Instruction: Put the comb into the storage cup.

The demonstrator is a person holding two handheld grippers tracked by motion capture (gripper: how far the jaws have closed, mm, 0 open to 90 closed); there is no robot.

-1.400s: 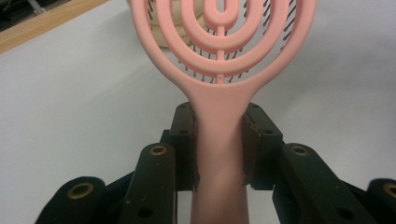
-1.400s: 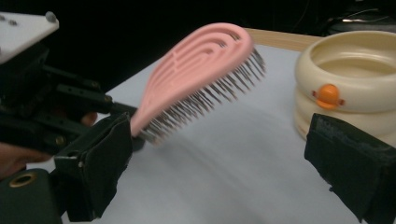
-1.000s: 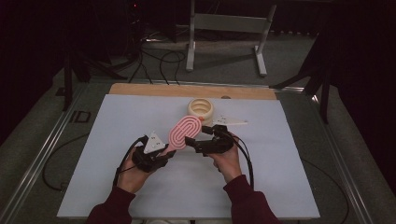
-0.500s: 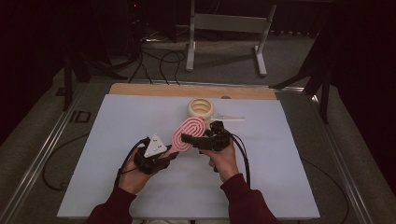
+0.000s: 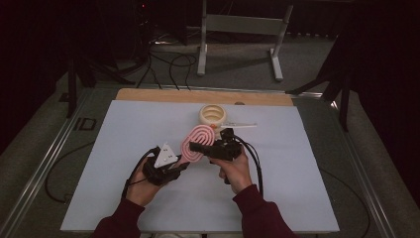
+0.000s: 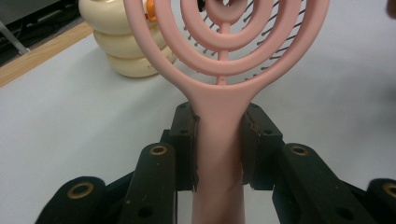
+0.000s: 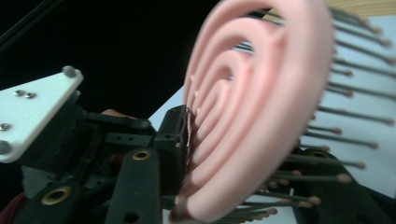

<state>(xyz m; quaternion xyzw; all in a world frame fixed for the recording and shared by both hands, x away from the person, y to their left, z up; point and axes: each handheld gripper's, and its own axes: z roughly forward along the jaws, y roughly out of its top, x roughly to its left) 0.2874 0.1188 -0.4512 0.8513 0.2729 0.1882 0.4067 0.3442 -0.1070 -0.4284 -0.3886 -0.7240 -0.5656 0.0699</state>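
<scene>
The pink brush (image 5: pixel 195 143) is held above the white table (image 5: pixel 124 148), near its middle, between the two grippers. Its handle is clamped between the pads of the left gripper (image 5: pixel 179 167), as is seen in the left gripper view, where the handle (image 6: pixel 219 154) rises straight up between the two jaws. The right gripper (image 5: pixel 198 147) has just been closing, and its jaws are now pressed on the oval head (image 7: pixel 252 116) (one pad on the ringed back, the other among the bristles). The brush's long axis is laid diagonally, from the handle at the near left to the head at the far right, pointed toward the cream ringed cup (image 5: pixel 212 115).
</scene>
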